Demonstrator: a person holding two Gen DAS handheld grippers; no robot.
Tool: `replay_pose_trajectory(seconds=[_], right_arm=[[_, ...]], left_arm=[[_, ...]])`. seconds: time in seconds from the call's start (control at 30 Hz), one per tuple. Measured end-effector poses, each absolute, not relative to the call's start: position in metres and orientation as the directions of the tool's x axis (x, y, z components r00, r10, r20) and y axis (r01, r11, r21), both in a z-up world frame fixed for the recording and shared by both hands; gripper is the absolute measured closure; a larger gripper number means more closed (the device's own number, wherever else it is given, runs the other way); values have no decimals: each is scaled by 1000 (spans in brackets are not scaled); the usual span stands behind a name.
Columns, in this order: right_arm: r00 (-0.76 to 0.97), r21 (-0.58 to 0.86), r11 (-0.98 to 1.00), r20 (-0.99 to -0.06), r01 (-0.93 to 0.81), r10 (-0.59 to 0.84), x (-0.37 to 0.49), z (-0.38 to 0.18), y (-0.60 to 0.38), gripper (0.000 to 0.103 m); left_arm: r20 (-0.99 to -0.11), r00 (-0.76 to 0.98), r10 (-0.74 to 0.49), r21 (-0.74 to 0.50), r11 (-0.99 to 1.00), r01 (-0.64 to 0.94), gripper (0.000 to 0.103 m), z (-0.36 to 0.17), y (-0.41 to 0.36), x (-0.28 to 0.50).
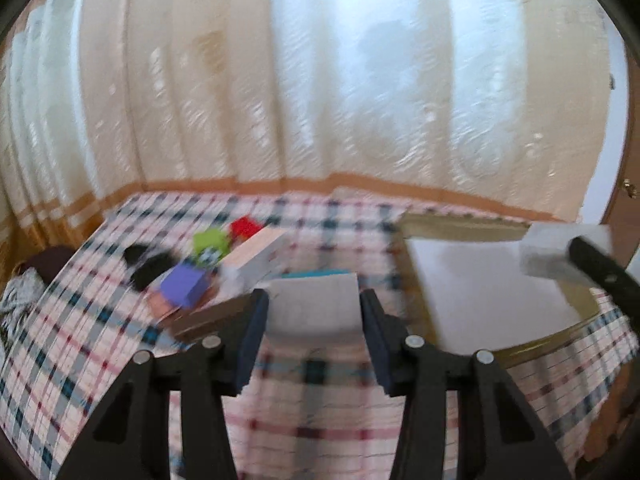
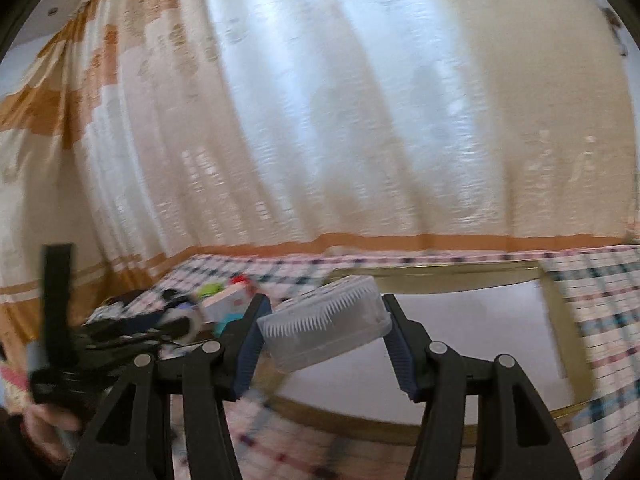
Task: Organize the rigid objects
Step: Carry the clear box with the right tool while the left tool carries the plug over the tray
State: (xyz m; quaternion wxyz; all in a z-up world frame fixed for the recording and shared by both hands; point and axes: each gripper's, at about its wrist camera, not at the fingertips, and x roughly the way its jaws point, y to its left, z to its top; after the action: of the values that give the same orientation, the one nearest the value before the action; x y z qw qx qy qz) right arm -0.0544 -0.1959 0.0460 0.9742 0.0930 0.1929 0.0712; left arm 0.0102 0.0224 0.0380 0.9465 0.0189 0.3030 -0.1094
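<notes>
The right gripper is closed on a translucent plastic box with a comb-like ribbed pattern on one face, held tilted above the near-left corner of a gold-rimmed white tray that lies on the checked cloth of the bench. The left gripper holds a pale flat card or box between its pads, low over the cloth and just left of the same tray. The step in hand looks like bringing both pieces to the tray. To do it well, level the tilted plastic box before lowering, carry it further over the bare white floor of the tray so it clears the raised rim, and release only once its base sits flat. Bring the left piece in after, beside it, so the two grippers do not cross. A loose cluster waits at the far left of the cloth: a purple block, a green block, a red block, a white carton and something black, too blurred to name.
</notes>
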Motion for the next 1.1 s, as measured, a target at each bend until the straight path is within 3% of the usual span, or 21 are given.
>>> replay_pose_trajectory(seconds=[0.3,0.53,0.83,0.97,1.1], right_arm=[[904,153,982,-426,111,-36,-49,27,-285,45],[861,110,969,-488,222,-142,-41,17,-314,44],[823,119,964,-552,236,-133,-35,16,-316,44],[805,186,961,-591,203,-56,-42,26,-317,44],[772,93,979,-630,179,-82,-39,30,-300,44]], left_arm=[[-578,752,-316,-61,936,346,56,42,-75,20],[-623,718,-309,-34,928,370,56,16,-143,36],[-620,735,-275,42,924,381,56,-2,-157,36],[-611,745,-268,55,924,378,56,1,-155,35],[-618,740,-266,59,923,380,56,0,-153,36]])
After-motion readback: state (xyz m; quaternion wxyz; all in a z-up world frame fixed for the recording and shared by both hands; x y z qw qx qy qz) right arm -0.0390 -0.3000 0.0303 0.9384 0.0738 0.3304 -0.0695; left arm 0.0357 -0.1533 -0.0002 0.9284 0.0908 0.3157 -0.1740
